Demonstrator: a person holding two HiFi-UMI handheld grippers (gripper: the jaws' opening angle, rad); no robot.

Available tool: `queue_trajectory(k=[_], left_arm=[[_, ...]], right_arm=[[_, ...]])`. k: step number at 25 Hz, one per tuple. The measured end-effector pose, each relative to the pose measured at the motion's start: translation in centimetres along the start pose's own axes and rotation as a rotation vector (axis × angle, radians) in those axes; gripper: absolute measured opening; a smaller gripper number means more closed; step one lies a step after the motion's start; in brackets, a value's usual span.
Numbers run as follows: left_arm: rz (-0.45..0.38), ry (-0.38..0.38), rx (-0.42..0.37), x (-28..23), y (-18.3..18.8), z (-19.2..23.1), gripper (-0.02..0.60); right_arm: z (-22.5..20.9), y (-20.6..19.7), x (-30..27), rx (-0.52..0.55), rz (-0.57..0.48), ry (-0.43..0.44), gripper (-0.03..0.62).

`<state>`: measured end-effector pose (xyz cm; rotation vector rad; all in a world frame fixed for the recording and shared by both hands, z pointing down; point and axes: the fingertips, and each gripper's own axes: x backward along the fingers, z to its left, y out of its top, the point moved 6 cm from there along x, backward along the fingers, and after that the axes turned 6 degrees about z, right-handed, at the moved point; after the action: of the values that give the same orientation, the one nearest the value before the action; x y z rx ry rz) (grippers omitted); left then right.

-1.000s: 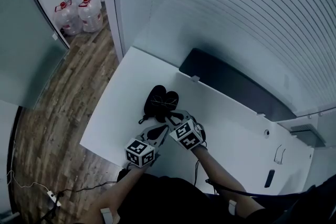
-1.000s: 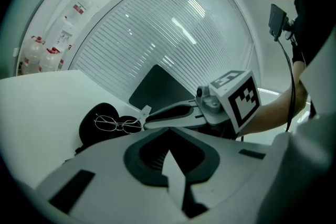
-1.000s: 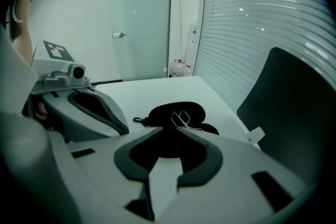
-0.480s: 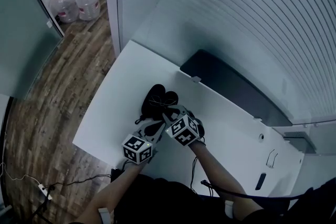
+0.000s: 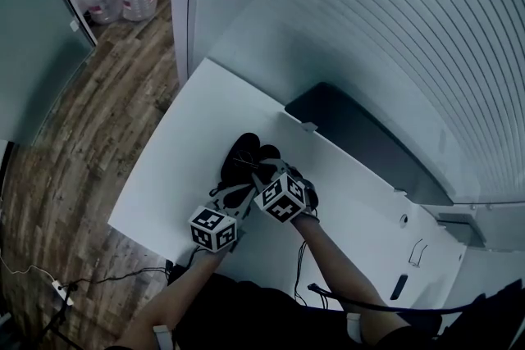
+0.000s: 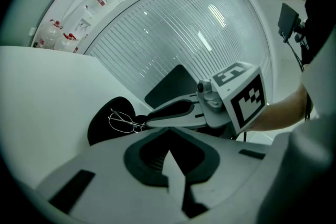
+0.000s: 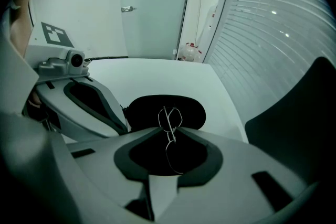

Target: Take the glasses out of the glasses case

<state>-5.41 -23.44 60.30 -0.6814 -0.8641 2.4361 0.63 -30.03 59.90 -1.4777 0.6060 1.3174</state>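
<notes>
Little has moved: the right gripper (image 7: 171, 129) stays pinched on the wire glasses (image 7: 170, 118) over the open glasses case (image 7: 142, 107), the left gripper (image 6: 165, 128) is pressed together beside it, so lift-out appears pending.

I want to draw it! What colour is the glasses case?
Black. The glasses case shows best in the right gripper view, against the white table.
</notes>
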Motion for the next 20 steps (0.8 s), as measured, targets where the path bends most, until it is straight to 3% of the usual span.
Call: queue_trajectory(k=[13,20], left_arm=[[0.006,0.030,0.102,-1.2,-0.5,0.9,0.006],[0.010,0.008,0.113,-1.6,-0.5,0.8,0.006]], right_arm=[[-0.8,-0.2,-1.8,0.067,0.118,0.058,0.067],[-1.2,0.1,-2.6,0.119,0.165,0.046,0.063]])
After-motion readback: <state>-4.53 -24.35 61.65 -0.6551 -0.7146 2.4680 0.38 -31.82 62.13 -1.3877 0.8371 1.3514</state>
